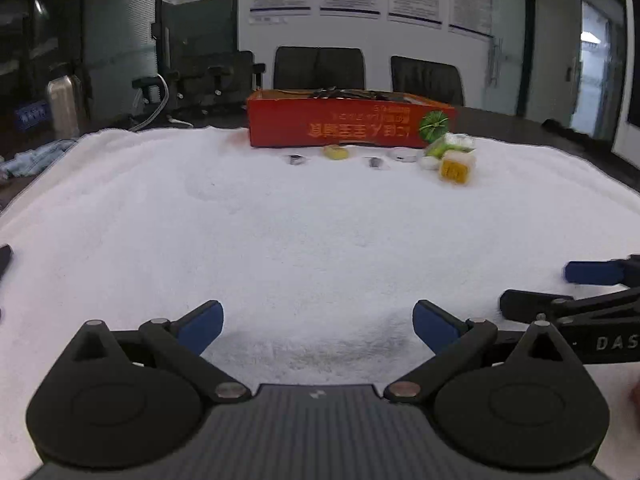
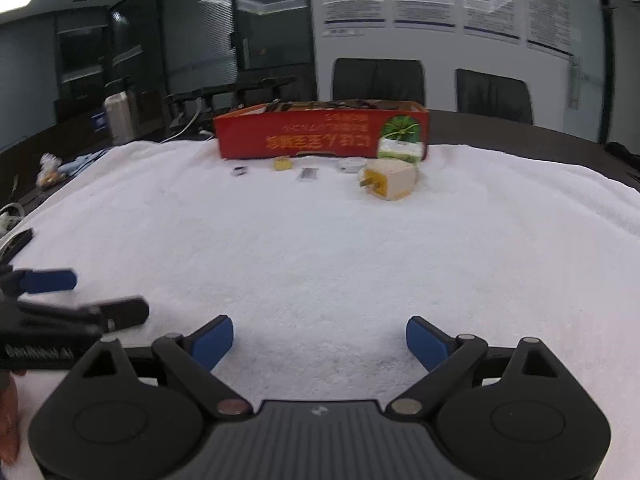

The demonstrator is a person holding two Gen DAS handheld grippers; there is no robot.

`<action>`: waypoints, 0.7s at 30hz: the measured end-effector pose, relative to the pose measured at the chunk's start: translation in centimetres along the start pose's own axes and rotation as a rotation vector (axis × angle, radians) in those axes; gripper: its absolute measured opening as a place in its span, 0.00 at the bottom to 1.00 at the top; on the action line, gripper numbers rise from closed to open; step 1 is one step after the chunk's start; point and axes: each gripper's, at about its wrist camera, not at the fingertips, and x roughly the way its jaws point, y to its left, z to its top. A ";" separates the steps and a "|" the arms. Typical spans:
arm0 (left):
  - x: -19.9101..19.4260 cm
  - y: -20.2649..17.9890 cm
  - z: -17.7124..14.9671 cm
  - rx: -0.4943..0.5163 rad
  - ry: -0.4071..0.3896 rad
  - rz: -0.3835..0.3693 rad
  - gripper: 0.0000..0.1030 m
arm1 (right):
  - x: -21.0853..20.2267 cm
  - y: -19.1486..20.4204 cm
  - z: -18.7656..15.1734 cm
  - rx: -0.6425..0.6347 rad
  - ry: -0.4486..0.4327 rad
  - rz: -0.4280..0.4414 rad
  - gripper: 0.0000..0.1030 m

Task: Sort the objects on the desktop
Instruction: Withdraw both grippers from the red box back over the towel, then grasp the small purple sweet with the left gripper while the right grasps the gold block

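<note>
Lying well beyond open right tongs (image 2: 320, 342): plug adapter (image 2: 390, 184).

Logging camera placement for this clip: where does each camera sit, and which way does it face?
Left wrist view: sits on the left claw, looking forward and down over the white towel to the red box; its open blue pads show, with the right claw at the right edge.
Right wrist view: sits on the right claw, facing the same way; its open pads show, the left claw at the left edge.
Shared: towel, red box, yellow-faced plug, chairs.
</note>
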 end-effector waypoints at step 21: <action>19.6 7.2 15.6 -0.043 0.142 -0.121 0.51 | 20.9 0.2 19.5 -0.149 0.109 0.152 0.50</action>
